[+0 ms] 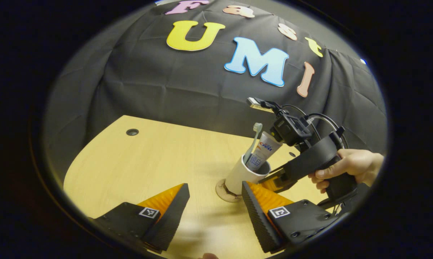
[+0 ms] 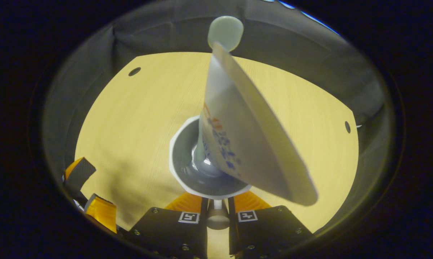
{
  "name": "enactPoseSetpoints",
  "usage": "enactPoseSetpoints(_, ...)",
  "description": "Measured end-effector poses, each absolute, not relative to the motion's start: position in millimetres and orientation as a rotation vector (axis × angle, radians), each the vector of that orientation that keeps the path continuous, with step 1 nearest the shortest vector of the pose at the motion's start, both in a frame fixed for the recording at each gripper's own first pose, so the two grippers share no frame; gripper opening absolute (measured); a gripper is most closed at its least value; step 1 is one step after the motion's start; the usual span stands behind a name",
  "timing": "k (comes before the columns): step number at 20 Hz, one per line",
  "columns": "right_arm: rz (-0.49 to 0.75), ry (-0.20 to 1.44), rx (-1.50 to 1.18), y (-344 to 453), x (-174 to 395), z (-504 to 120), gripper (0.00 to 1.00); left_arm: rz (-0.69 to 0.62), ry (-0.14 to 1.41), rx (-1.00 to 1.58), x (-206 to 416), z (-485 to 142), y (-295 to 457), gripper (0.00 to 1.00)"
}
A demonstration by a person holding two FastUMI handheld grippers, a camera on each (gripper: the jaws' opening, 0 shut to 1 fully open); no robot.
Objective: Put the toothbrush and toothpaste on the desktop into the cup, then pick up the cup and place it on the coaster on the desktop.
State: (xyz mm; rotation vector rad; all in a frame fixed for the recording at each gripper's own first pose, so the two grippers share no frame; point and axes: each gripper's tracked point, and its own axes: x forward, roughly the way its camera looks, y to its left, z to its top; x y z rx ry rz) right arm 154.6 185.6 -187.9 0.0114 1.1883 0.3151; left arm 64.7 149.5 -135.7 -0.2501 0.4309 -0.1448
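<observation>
The cup (image 1: 242, 175), with toothbrush (image 1: 253, 141) and toothpaste (image 1: 263, 152) inside, is pinched at its rim by the right gripper (image 1: 274, 180) over the coaster (image 1: 226, 191) on the tabletop (image 1: 148, 162), while the left gripper (image 1: 216, 212) is held wide apart, empty, just beside it.

A pale wooden table (image 1: 137, 162) stretched ahead of the fingers, with a small round hole (image 1: 132, 132) far ahead and to their left. Behind the table hung a wrinkled black cloth (image 1: 158, 86). Another round hole (image 2: 347, 126) sat near the table's edge, off to the fingers' right.
</observation>
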Motion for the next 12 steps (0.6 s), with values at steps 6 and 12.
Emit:
enactPoseSetpoints(6, 0.327, 1.217, -0.010, 190, 156, -198, 0.24, -0.139, 0.435, -0.258, 64, -141, 155, 0.95)
enactPoseSetpoints(12, 0.336, 1.228, -0.034, 193, 155, -199, 0.24, -0.133, 0.442, -0.259, 65, -144, 155, 0.95)
